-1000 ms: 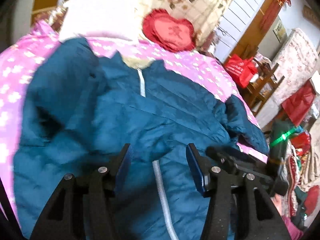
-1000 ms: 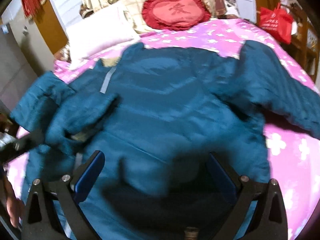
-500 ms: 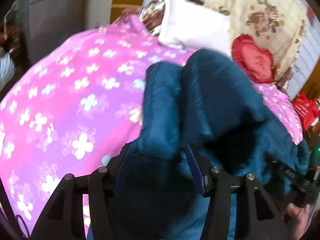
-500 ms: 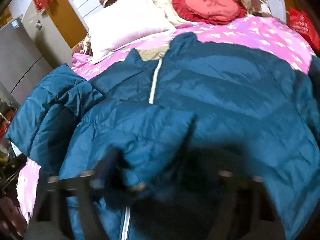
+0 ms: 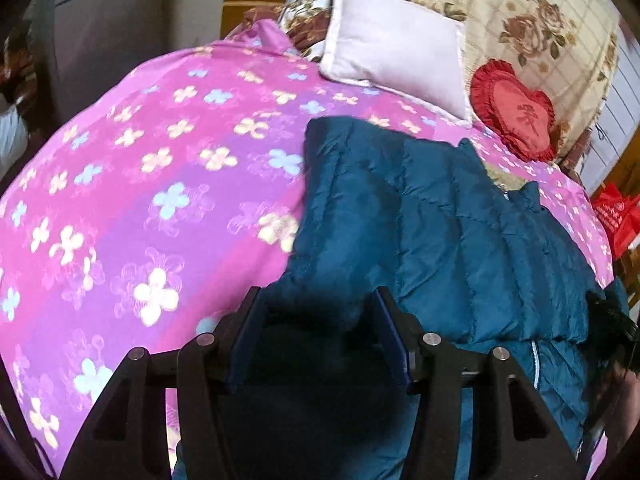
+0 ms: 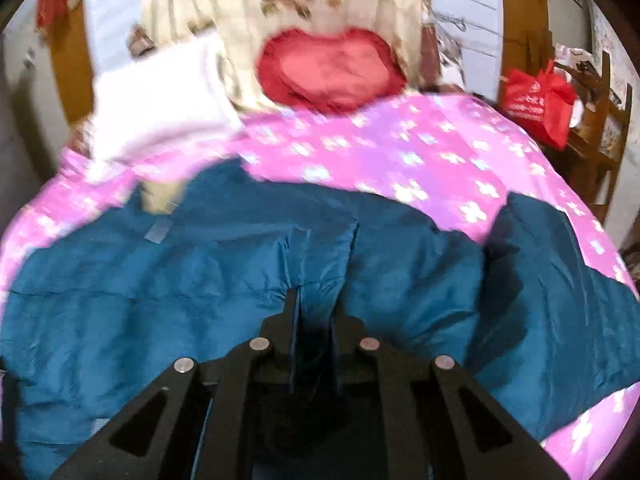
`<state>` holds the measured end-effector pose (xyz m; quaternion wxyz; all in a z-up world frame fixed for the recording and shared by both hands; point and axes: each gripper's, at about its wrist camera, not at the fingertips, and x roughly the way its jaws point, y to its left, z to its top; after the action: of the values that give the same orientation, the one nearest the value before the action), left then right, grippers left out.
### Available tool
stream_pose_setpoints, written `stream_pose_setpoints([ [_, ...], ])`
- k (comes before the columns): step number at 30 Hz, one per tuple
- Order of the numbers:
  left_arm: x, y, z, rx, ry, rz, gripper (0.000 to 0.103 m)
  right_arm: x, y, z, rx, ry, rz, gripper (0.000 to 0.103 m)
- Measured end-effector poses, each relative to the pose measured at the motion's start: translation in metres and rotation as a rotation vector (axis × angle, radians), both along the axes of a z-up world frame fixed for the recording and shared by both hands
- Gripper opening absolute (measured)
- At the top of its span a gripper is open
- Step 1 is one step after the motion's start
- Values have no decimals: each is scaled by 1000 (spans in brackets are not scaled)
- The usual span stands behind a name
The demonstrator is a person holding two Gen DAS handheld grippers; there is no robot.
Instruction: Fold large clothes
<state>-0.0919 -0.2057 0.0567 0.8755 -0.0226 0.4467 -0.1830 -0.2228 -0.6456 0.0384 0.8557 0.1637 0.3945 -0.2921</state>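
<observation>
Teal quilted jacket (image 5: 460, 240), one: spread on pink flowered bedspread (image 5: 140, 180), sleeve folded across its body. White pillow (image 5: 396, 44) and red heart cushion (image 5: 516, 112) at the head of the bed. Left gripper (image 5: 320, 332): jaws half apart, bunched jacket fabric filling the gap between them. Right gripper (image 6: 316, 316): jaws closing, nearly together, pinching a ridge of jacket fabric.

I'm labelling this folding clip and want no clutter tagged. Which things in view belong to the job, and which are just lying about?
Part of the job:
- teal puffer jacket
- left gripper, jacket fabric between its fingers
- right gripper, closing on a jacket fold

Just lying about:
- white pillow
- red heart cushion
- red bag
- pink floral bedspread
</observation>
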Motion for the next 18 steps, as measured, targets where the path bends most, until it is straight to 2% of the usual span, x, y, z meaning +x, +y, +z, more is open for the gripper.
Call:
stream_pose_setpoints([
  [1,0,-2,3,3,-14,-7,36,-4,-9,-2,27,6,-11,27],
  [4,0,-12,14,24,-61,-27,36,-28,-17,11,20,-46,-28,39],
  [7,3,-29,16,38,-73,-57,36,-45,-18,30,-35,-51,-57,41],
  [9,6,-38,13,44,-80,-59,36,-53,-16,40,-4,-109,-41,41],
  [11,11,-46,6,58,-71,-56,36,-47,-4,42,42,-138,42,41],
  [14,15,-53,-7,80,-62,-37,36,-24,17,28,110,-90,194,41],
  [16,16,-56,-13,92,-71,-30,36,-15,28,14,100,-43,221,41],
  [18,16,-58,-18,99,-81,-27,36,-9,31,-2,55,-1,202,41],
])
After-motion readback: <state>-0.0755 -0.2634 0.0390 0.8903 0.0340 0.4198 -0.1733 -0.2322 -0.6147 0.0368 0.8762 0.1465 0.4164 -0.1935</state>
